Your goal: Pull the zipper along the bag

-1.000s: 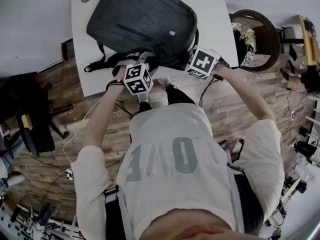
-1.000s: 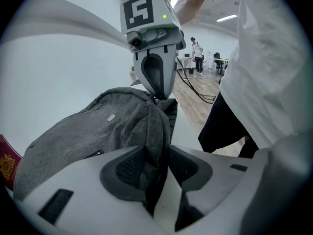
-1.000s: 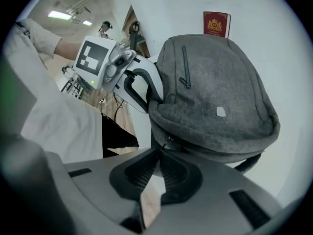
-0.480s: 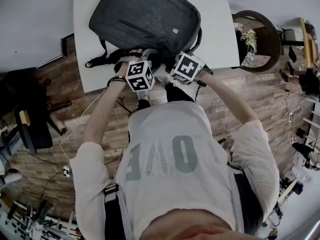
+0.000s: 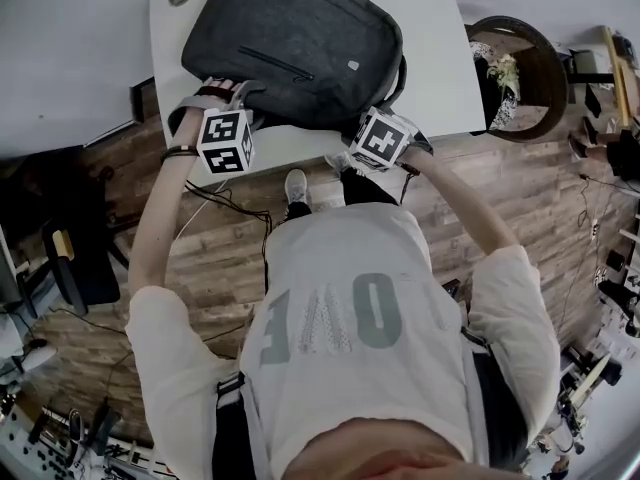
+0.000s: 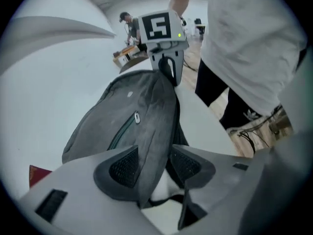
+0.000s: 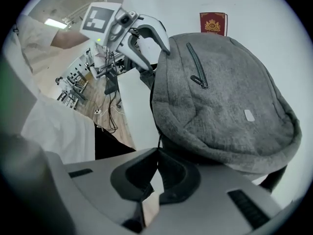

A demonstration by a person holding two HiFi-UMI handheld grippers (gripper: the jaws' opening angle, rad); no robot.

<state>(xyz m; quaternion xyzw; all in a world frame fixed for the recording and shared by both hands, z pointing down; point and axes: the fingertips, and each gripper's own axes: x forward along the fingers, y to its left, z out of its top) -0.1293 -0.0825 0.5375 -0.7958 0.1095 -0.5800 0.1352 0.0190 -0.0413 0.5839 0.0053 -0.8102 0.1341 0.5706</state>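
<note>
Between the pads of the right gripper (image 7: 157, 153): only a thin dark zipper pull (image 7: 158, 142). Jaws are together, pinched on it. The pull runs straight up from the tips into the shadowed seam under the near edge of the bag (image 7: 220, 97). I take it for the main zipper's pull; the slider itself is lost in the shadow.

Left gripper (image 6: 154, 153): jaws apart, and they have just been opening. A raised fold of the grey bag fabric stands between the pads. It lies against one pad and clear of the other, so no clamp.

Outward from the fingers: the bag lies flat on the white table (image 5: 430, 88), front pocket zip facing up. Both grippers are at its near edge, left by one corner, right toward the other, well apart. A red booklet (image 7: 213, 22) sits beyond the bag's far side.

Step in hand, as I read it: pull caught, anchor side not gripping, no zipper travel evident. The next move calls for the left pads to close on that fold and steady the bag. The right then draws the pull along the seam, keeping tension in line with the teeth so the bag does not slide with it.
</note>
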